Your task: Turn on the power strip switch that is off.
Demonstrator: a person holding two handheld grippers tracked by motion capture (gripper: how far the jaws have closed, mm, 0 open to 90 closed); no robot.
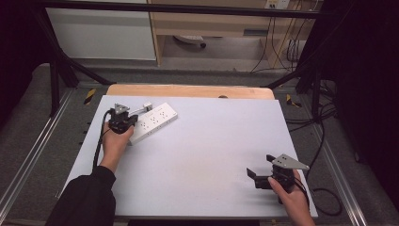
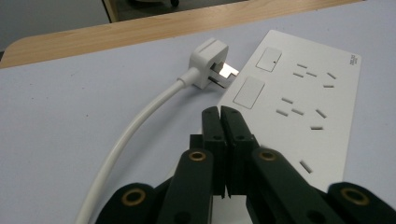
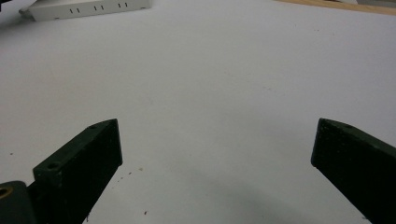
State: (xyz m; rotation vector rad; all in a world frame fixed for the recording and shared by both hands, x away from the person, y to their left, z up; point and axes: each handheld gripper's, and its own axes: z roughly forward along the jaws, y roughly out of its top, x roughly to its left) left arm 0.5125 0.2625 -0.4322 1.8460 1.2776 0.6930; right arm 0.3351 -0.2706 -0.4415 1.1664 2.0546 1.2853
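In the high view the person's left hand (image 1: 114,141) is covering the near end of the power strip (image 1: 155,121), and the left gripper (image 1: 123,123) is hiding where its tips are meeting it. The plug (image 2: 208,63) is showing small and blurred from above; in the left gripper view its metal pins are lying just at the strip's end, and whether they are touching is hard to tell. Its white cable (image 2: 135,126) is running out of the bottom edge.

The pale lilac worktop (image 1: 211,150) is sitting in a dark frame, with a wooden strip along its far edge, grey floor around it and a wooden cabinet with dangling wires beyond.

The strip is lying flat at the far left of the worktop, white, with rows of slots and two square buttons. The left gripper's jaws are pressing together with nothing between them, hovering over the strip's near edge. The right gripper (image 1: 256,176) is resting near the right front corner, well apart from the strip, its jaws standing wide apart.
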